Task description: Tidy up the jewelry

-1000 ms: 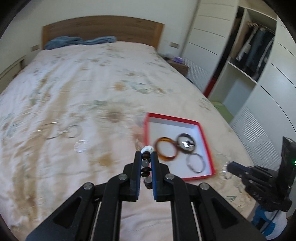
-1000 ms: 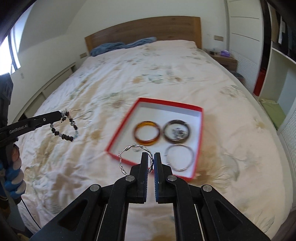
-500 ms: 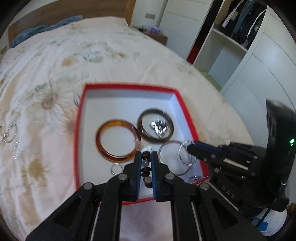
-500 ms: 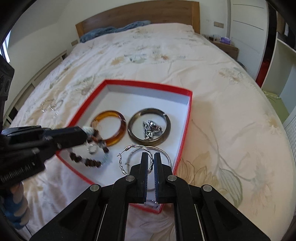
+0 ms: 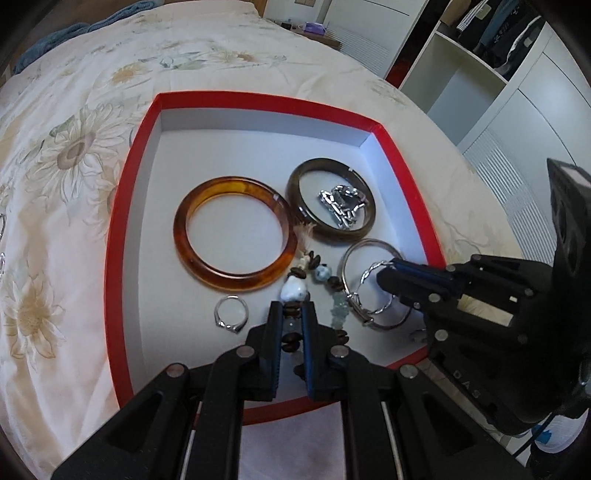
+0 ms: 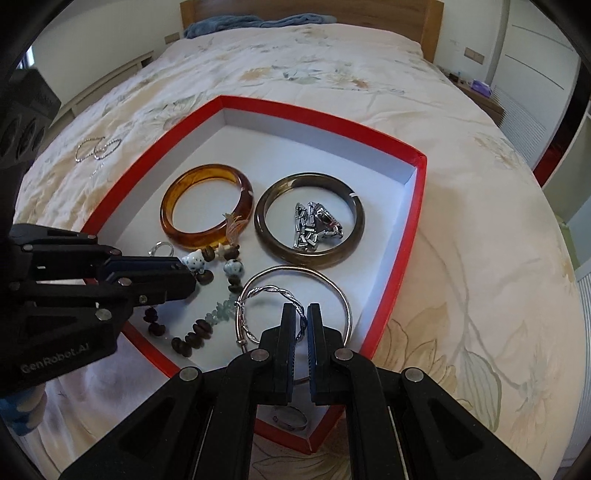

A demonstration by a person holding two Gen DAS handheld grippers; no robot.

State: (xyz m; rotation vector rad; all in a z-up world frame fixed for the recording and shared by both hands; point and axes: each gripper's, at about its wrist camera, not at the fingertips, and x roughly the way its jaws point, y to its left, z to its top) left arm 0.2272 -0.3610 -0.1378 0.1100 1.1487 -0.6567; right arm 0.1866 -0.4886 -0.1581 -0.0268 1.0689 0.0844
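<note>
A red box (image 5: 118,236) with a white floor lies on the bed. My left gripper (image 5: 291,310) is low over its near side, shut on a beaded bracelet (image 5: 321,273) whose free beads lie on the floor. Seen from the right wrist, my right gripper (image 6: 301,314) is shut on a twisted silver hoop (image 6: 258,295) held over a thin silver bangle (image 6: 332,288). The left gripper (image 6: 188,273) comes in from the left with the beaded bracelet (image 6: 199,332). An amber bangle (image 5: 236,236), a dark bangle (image 5: 330,203) around a silver chain (image 5: 343,206), and a small ring (image 5: 231,314) also lie inside.
Thin silver chains (image 6: 98,147) lie loose on the flowered bedspread left of the box (image 6: 406,236). A second ring (image 6: 290,419) sits in the box's near corner under my right gripper. White wardrobes (image 5: 480,74) stand right of the bed, and the wooden headboard (image 6: 310,7) is at the far end.
Both grippers have come down and closer to the box with their pieces. The bracelet's hanging beads now rest on the box floor, and the hoop is low over the thin bangle.
</note>
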